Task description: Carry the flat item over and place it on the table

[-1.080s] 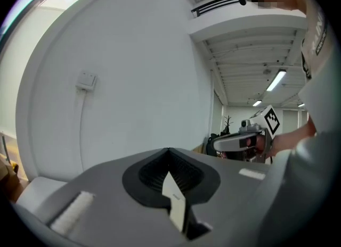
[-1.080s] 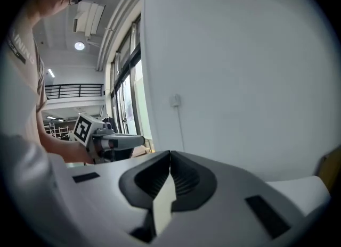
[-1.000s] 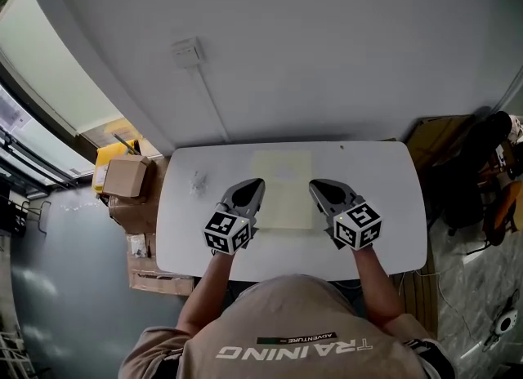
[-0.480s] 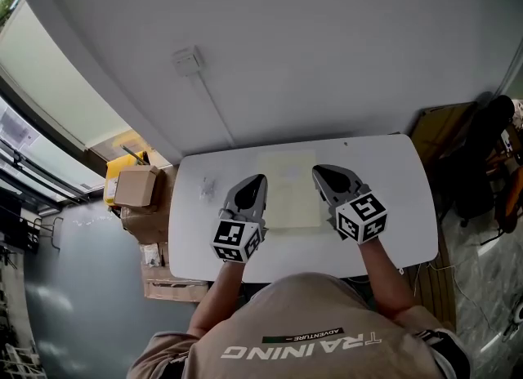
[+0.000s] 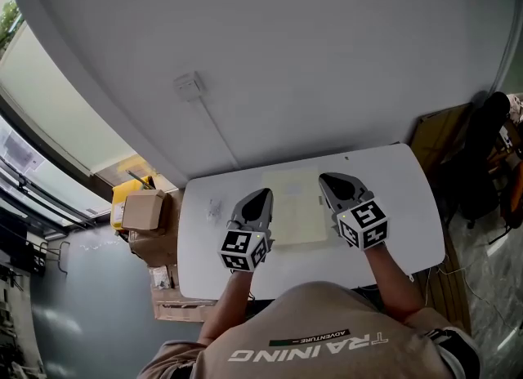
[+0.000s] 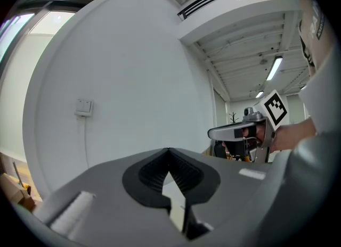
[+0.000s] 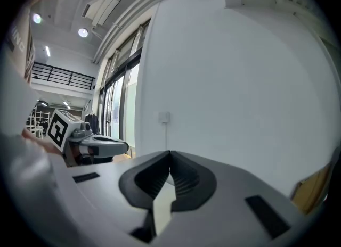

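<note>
A pale yellow flat sheet (image 5: 296,207) lies on the white table (image 5: 409,198), towards its far side. My left gripper (image 5: 261,196) hovers over the sheet's left edge and my right gripper (image 5: 329,180) over its right edge. Both point at the wall. In the left gripper view the tips (image 6: 169,150) meet with nothing between them, and the right gripper (image 6: 213,133) shows alongside. The right gripper view shows the same for its own tips (image 7: 170,153), with the left gripper (image 7: 123,146) beside it. Neither gripper holds the sheet.
Cardboard boxes (image 5: 143,210) and a yellow item (image 5: 127,193) sit on the floor left of the table. A wall switch (image 5: 189,86) with a cable hangs above. A brown board (image 5: 433,136) and a dark chair (image 5: 486,165) stand at the right. A small clear scrap (image 5: 215,206) lies on the table's left part.
Both grippers have risen a little above the table, still shut. The sheet stays flat where it was. The head view has shifted, so the table sits lower and further right in the picture.
</note>
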`<state>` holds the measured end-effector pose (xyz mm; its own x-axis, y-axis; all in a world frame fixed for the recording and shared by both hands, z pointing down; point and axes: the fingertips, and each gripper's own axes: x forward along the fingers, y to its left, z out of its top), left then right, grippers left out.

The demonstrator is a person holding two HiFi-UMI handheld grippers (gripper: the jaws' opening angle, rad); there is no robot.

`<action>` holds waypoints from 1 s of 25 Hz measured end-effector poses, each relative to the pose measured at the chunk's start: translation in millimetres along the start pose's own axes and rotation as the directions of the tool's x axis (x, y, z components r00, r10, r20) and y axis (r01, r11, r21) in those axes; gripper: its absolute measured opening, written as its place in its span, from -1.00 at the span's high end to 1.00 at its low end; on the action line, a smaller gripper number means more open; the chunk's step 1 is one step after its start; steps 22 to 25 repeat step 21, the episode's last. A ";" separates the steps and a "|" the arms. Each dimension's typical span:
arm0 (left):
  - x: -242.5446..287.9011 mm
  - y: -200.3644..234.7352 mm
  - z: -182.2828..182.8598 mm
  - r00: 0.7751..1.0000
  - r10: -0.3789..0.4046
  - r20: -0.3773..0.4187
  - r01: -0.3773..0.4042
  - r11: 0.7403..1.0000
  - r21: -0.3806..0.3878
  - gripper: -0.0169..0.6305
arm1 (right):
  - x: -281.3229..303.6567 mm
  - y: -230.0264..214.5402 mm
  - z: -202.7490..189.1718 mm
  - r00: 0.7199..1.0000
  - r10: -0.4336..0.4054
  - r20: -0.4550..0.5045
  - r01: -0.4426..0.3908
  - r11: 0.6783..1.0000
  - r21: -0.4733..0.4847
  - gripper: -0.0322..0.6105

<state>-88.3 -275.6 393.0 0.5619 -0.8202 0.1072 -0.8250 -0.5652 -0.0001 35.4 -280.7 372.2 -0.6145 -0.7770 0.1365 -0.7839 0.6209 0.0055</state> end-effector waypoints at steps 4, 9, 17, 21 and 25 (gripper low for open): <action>0.7 5.3 3.4 1.000 -0.002 -0.003 0.002 1.000 -0.003 0.93 | -0.6 -1.6 6.0 1.000 -0.009 0.007 0.009 1.000 0.001 0.88; -0.5 14.5 7.7 1.000 0.006 -0.001 -0.006 1.000 -0.006 0.93 | -0.7 -0.5 8.7 1.000 -0.019 0.002 0.019 1.000 -0.016 0.88; -0.1 17.1 4.1 1.000 -0.002 -0.012 0.002 1.000 -0.008 0.93 | -0.8 -0.5 6.4 1.000 -0.028 -0.003 0.028 0.999 -0.031 0.88; 6.5 23.4 0.0 1.000 0.004 -0.004 -0.004 1.000 -0.020 0.93 | 6.5 -3.2 1.1 1.000 -0.017 -0.019 0.015 0.998 -0.057 0.88; 6.5 23.4 0.0 1.000 0.004 -0.004 -0.004 1.000 -0.020 0.93 | 6.5 -3.2 1.1 1.000 -0.017 -0.019 0.015 0.998 -0.057 0.88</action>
